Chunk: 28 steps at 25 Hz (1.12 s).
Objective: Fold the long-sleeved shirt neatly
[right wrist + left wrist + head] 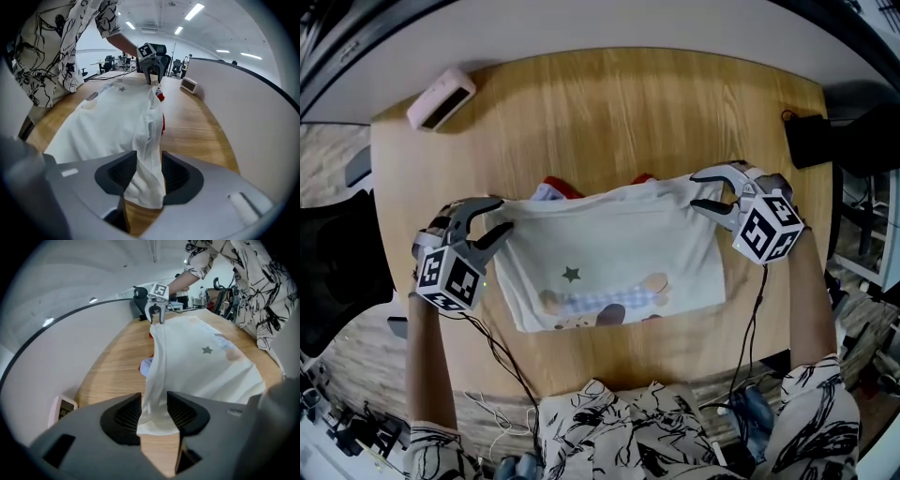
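On the wooden table (609,112) the white shirt (619,244) lies folded, star print up

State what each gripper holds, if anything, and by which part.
Both hold the shirt by its far edge: the left gripper grips the left corner, the right gripper the right corner.

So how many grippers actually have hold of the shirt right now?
2. The left gripper pinches the far left corner of the shirt. The right gripper pinches its far right corner. Each gripper view shows fabric clamped between the pads.
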Available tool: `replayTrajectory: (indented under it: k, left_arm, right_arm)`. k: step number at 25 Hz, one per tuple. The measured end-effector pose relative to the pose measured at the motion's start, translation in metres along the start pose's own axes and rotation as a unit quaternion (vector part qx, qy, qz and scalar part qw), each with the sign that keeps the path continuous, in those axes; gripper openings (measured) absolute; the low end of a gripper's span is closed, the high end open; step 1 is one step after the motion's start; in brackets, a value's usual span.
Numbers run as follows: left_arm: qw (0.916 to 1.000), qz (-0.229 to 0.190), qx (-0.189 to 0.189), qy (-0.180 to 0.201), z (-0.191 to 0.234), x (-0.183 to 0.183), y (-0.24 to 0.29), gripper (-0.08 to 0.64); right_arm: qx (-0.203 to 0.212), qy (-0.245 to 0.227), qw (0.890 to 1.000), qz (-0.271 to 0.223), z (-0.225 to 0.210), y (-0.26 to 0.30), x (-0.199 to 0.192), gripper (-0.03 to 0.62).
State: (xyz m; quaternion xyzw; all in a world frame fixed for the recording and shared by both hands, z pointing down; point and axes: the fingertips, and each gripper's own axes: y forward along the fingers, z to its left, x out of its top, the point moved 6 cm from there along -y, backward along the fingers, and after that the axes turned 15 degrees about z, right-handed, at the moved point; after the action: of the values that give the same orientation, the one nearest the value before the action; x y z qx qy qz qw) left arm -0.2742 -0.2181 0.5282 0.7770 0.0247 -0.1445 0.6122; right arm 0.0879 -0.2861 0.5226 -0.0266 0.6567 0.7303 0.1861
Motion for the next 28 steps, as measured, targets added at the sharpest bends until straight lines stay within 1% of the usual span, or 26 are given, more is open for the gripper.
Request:
replayTrajectory:
  k: [1,2,3,4,6,8,9,10,11,12,13,14,15,17,20,21,22,23,25,26,27,28]
  left_arm:
    - [0.9997,0.016,0.008,0.015,0.000,-0.002,0.003,0.162]
    - [0.9992,0.027,0.020,0.023,0.002,-0.004,0.006,0.095]
    - [0.9989,0.030,0.029,0.019,0.005,-0.005,0.006,0.012]
    - [0.9992,0.024,0.031,-0.002,0.010,-0.006,0.006,0.011]
    - [0.9975,0.000,0.021,-0.067,0.020,-0.007,0.003,0.011]
    - [0.9914,-0.011,0.006,-0.130,0.031,-0.009,0.003,0.011]
    - [0.9874,-0.012,-0.005,-0.158,0.035,-0.009,0.004,0.012]
    - [0.9828,-0.010,-0.017,-0.184,0.038,-0.008,0.005,0.014]
    - [0.9777,-0.009,-0.030,-0.208,0.041,-0.008,0.008,0.014]
    - [0.9726,-0.010,-0.040,-0.229,0.042,-0.008,0.010,0.012]
    - [0.9684,-0.013,-0.046,-0.245,0.044,-0.008,0.012,0.014]
    - [0.9656,-0.016,-0.049,-0.255,0.045,-0.008,0.013,0.014]
    - [0.9643,-0.019,-0.049,-0.260,0.045,-0.007,0.014,0.014]
    - [0.9647,-0.021,-0.047,-0.258,0.045,-0.005,0.015,0.014]
    - [0.9657,-0.023,-0.049,-0.254,0.044,-0.003,0.014,0.014]
    - [0.9658,-0.023,-0.050,-0.253,0.045,-0.004,0.013,0.014]
    - [0.9660,-0.022,-0.050,-0.252,0.045,-0.005,0.013,0.014]
    - [0.9663,-0.021,-0.051,-0.251,0.044,-0.006,0.014,0.014]
    - [0.9667,-0.017,-0.051,-0.250,0.043,-0.007,0.015,0.014]
    - [0.9663,-0.014,-0.051,-0.252,0.043,-0.008,0.015,0.014]
    - [0.9652,-0.011,-0.053,-0.256,0.043,-0.008,0.016,0.014]
    - [0.9634,-0.007,-0.055,-0.262,0.044,-0.009,0.016,0.014]
  right_arm:
    - [-0.008,-0.004,1.000,0.008,-0.002,0.002,-0.001,0.165]
    - [-0.022,-0.007,1.000,0.017,-0.005,0.004,-0.003,0.092]
    - [-0.040,-0.010,0.999,0.026,-0.008,0.005,-0.005,0.012]
    - [-0.054,-0.011,0.998,0.033,-0.011,0.006,-0.006,0.012]
    - [-0.065,0.001,0.997,0.029,-0.015,0.004,-0.007,0.012]
    - [-0.069,0.022,0.997,0.003,-0.020,-0.004,-0.005,0.012]
    - [-0.064,0.032,0.997,-0.016,-0.020,-0.009,-0.002,0.014]
    - [-0.052,0.039,0.997,-0.036,-0.017,-0.014,0.002,0.059]
    - [-0.035,0.041,0.997,-0.050,-0.011,-0.017,0.007,0.148]
    - [-0.018,0.035,0.998,-0.055,-0.004,-0.017,0.013,0.213]
    - [-0.008,0.024,0.998,-0.051,0.004,-0.015,0.018,0.232]
    - [-0.005,0.011,0.999,-0.042,0.012,-0.011,0.022,0.232]
    - [-0.007,0.004,0.999,-0.034,0.017,-0.006,0.023,0.230]
    - [-0.008,0.006,1.000,-0.026,0.021,0.002,0.021,0.191]
    - [0.007,0.010,1.000,-0.012,0.020,0.003,0.011,0.145]
    - [0.011,0.005,1.000,-0.004,0.018,0.003,0.008,0.110]
    - [0.014,-0.004,1.000,0.005,0.017,0.005,0.007,0.056]
    - [0.015,-0.014,1.000,0.013,0.016,0.007,0.007,0.023]
    - [0.015,-0.019,1.000,0.016,0.011,0.008,0.009,0.015]
    - [0.014,-0.003,1.000,0.010,0.004,0.007,0.009,0.015]
    - [0.013,0.028,1.000,0.001,-0.004,0.004,0.006,0.015]
    - [0.017,0.072,0.997,-0.009,-0.014,0.003,0.001,0.015]
